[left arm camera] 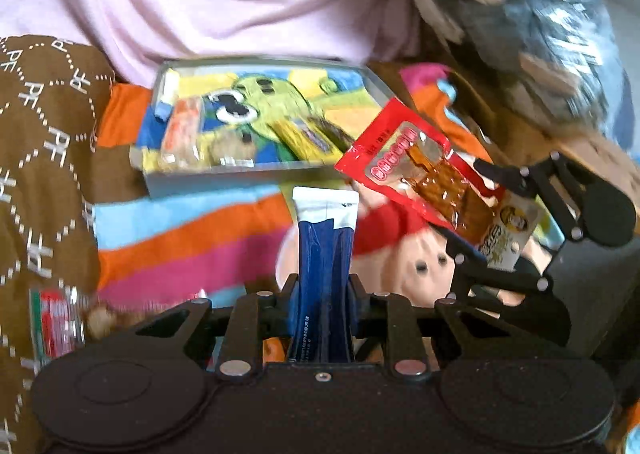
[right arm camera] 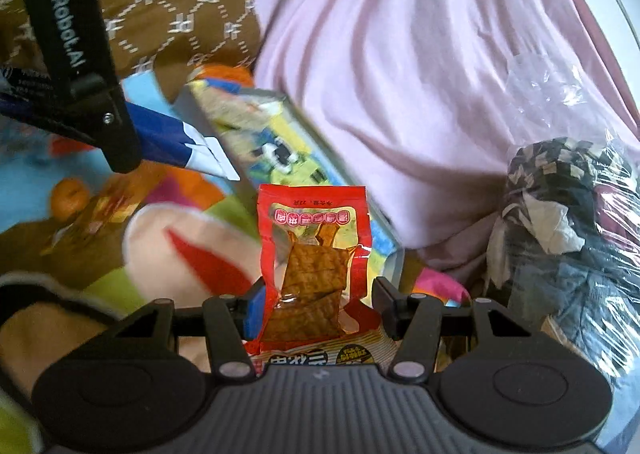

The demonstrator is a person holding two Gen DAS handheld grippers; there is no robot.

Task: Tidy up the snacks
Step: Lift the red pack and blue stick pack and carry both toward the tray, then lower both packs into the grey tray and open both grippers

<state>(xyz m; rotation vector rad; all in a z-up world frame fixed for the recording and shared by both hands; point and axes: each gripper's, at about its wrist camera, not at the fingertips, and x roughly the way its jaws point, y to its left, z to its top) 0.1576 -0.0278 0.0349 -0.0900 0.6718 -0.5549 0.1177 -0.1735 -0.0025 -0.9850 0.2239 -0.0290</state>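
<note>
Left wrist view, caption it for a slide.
Left gripper clamps a blue-and-white snack packet before a clear tray of snacks.

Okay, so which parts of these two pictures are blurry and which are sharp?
Left wrist view: the blue packet in the left gripper is crisp, while the tray and the bagged bundle at upper right are smeared. Right wrist view: the red packet in the right gripper is sharp, but the orange is blurred.
</note>
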